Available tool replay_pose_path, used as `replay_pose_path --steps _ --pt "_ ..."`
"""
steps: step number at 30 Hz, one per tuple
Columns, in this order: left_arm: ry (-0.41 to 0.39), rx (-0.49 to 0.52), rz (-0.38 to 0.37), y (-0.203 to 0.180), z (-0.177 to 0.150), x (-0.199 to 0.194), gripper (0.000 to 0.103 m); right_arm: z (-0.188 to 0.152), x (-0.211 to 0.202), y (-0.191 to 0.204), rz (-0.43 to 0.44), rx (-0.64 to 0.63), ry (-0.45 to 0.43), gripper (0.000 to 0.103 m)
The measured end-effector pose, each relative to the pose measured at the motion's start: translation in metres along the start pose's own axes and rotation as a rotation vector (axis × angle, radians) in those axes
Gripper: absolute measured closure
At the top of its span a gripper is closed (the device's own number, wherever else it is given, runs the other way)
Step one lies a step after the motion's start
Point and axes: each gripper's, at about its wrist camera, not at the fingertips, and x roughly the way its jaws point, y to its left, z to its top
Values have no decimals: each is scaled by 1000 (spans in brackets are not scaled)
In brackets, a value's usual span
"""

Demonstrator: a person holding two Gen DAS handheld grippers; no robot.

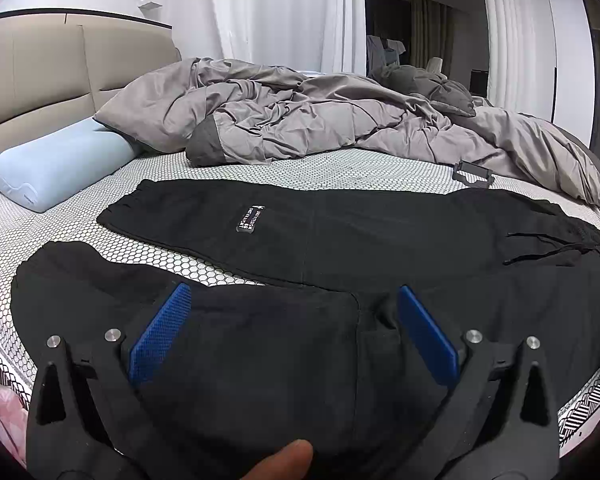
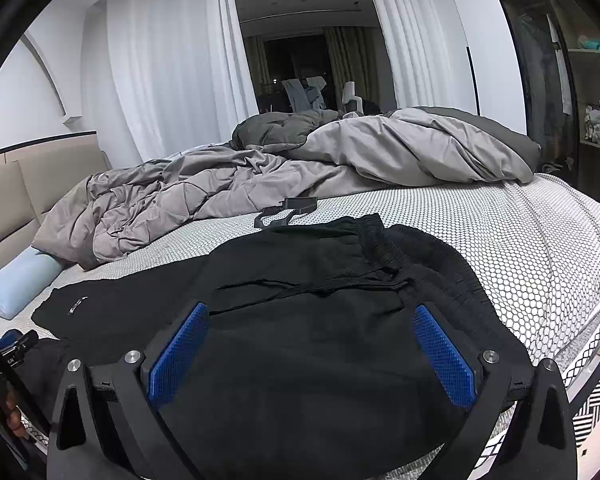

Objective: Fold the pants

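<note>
Starting at the left edge of the bed, I see a pale blue pillow by the headboard, and just inside it the two cuffs of the black pants, which lie flat along the near side of the mattress. The far leg, with a small white-lettered patch, runs straight; the near leg splays away from it toward the near edge, leaving a wedge of honeycomb cover between them. My left gripper hangs over that near leg with its blue pads spread wide and nothing between them. Further right, the legs meet at the seat, and my right gripper sits over the hip area, pads likewise wide apart and empty. At the right end the elastic waistband and loose drawstring are slightly rumpled, though black on black makes it hard for me to say whether the waist lies fully flat. Behind the pants, near the far side, a small dark plastic bracket rests just clear of the waistband, in front of the heaped grey duvet. I judge no fold has been made yet: the garment is only spread out, and bringing one leg over the other, then folding lengthwise, all remains.
</note>
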Motion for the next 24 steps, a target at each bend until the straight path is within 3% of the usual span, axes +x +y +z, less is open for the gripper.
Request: replay_pose_path --steps 9,15,20,24 --pt "-2 -27 -6 5 0 -5 1 0 7 0 29 2 23 0" --pt "14 -68 -14 19 -2 -5 1 -3 23 5 52 -36 101 0" --pt "30 -262 -100 72 3 -26 1 7 8 10 101 -95 97 0" --pt "23 -453 -9 146 -5 -57 1 16 -15 2 88 -166 58 0"
